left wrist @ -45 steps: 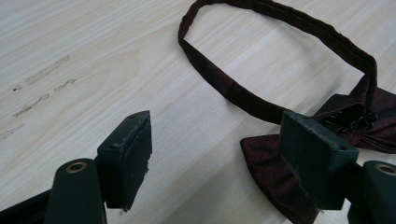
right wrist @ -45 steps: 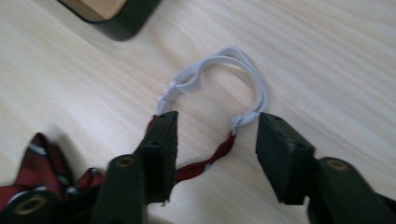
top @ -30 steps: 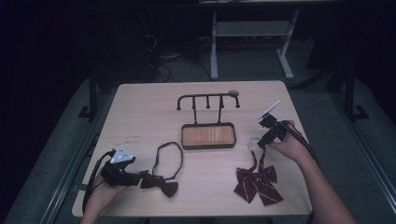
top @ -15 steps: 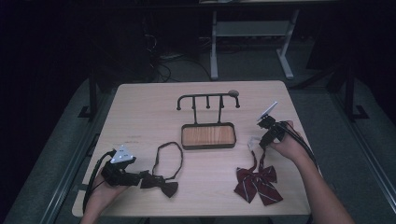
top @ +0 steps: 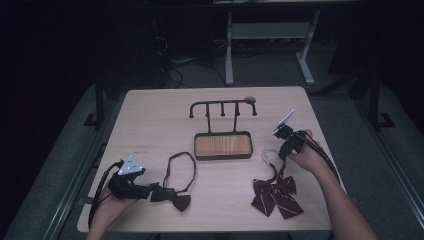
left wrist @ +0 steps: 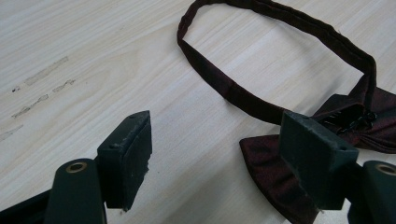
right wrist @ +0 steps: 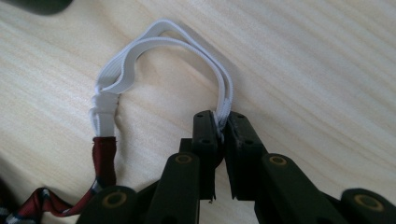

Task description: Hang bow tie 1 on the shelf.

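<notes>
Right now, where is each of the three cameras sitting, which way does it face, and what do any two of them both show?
High view: above the person's side, looking forward and down on the table; both forearms and tongs enter from below.
Left gripper view: rides the left tongs, looking along open jaws at the dark bow tie.
Right gripper view: rides the right tongs, jaws just closed on the white elastic loop of the striped bow tie.
Shared: the high and left gripper views both show the dark bow tie.
</notes>
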